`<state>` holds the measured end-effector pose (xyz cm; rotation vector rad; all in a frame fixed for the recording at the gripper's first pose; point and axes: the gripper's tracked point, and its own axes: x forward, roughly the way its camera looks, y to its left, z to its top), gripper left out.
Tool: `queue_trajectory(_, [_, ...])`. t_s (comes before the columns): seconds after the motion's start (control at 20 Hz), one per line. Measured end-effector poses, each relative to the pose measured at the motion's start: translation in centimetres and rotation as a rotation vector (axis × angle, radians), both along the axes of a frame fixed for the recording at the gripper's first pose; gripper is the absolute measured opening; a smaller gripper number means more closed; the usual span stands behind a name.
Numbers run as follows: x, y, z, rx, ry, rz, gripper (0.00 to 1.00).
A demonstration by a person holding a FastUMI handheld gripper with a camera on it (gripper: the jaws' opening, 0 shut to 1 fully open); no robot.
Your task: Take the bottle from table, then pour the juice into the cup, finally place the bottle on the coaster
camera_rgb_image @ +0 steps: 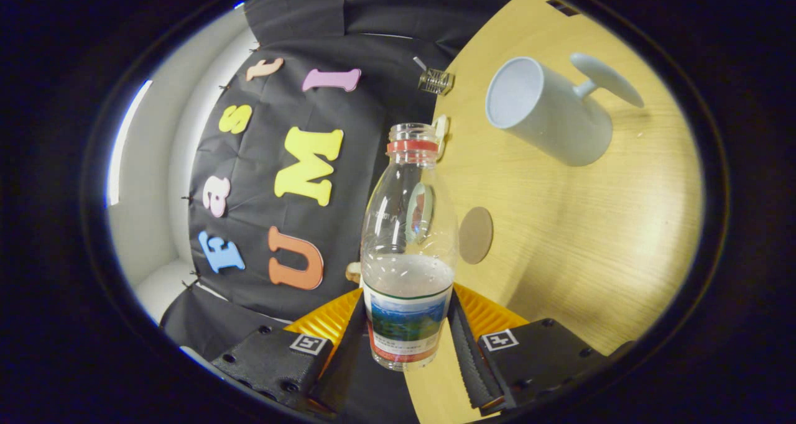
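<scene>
The bottle (pixel 407 250) is seen left of the other things, held between the two fingers (pixel 463 343) of the gripper (pixel 407 340). It is clear plastic, uncapped, with a red ring at the neck and a picture label round its lower part. It is roughly half filled with a pale, clear liquid whose surface lies just above the label; the upper half is empty. Both fingers are pressed against the labelled lower part, one on each side, so the gripper is clenched on the bottle, its fingers parted only by the bottle's width. The whole view is rolled, so that the table (pixel 591 237) stands like a wall on the right; whether the bottle itself is tipped cannot be told.

Just right of the bottle's middle, the coaster (pixel 476 235) is seen as a small round brown disc lying flat on the table, with nothing on it. It is near the bottle but apart from it.

Further right and beyond the fingers, the cup (pixel 547 116) is seen standing on the table, white, with a handle on its far side. Its mouth is turned towards the bottle, and its inside looks white and empty
</scene>
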<state>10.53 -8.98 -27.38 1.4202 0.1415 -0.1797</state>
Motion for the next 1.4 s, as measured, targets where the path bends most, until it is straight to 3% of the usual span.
queue_trajectory(0.3, [-0.6,-1.3,0.3,0.131,-0.060,-0.052,0.75])
queue_trajectory(1.4, [-2.2,-4.7,1.0,0.345,-0.121,-0.143,0.75])
